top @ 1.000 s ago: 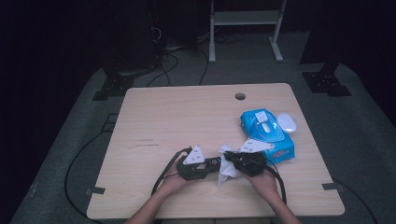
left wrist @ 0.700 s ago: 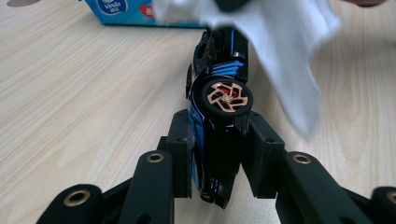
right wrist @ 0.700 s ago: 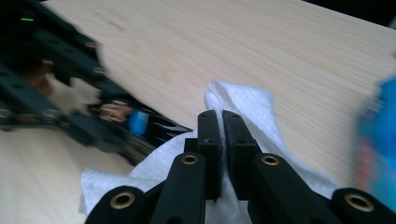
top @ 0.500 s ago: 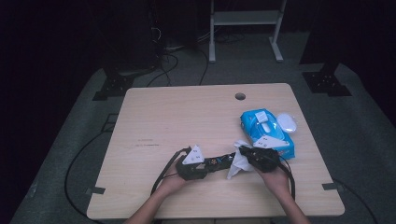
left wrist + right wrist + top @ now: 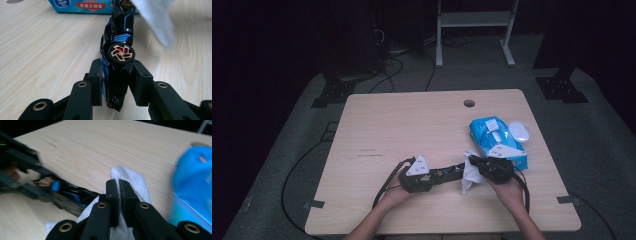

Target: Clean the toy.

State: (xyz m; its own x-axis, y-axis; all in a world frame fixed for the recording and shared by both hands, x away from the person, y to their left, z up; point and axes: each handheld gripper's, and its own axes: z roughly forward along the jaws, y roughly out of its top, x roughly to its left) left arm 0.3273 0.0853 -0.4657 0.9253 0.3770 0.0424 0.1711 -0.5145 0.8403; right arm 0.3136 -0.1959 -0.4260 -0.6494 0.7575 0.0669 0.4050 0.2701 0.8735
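Now wiping toy car with wipe: left gripper clamping car, right gripper pinching wipe, seemingly midway, car's far end waiting.

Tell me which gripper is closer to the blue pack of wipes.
Right. The right gripper, pinching a white wipe, sits just beside the wipes pack. The left gripper, clamped on the toy car, is farther to the pack's left.

Dark studio: lone table, floor cables, stand bases.
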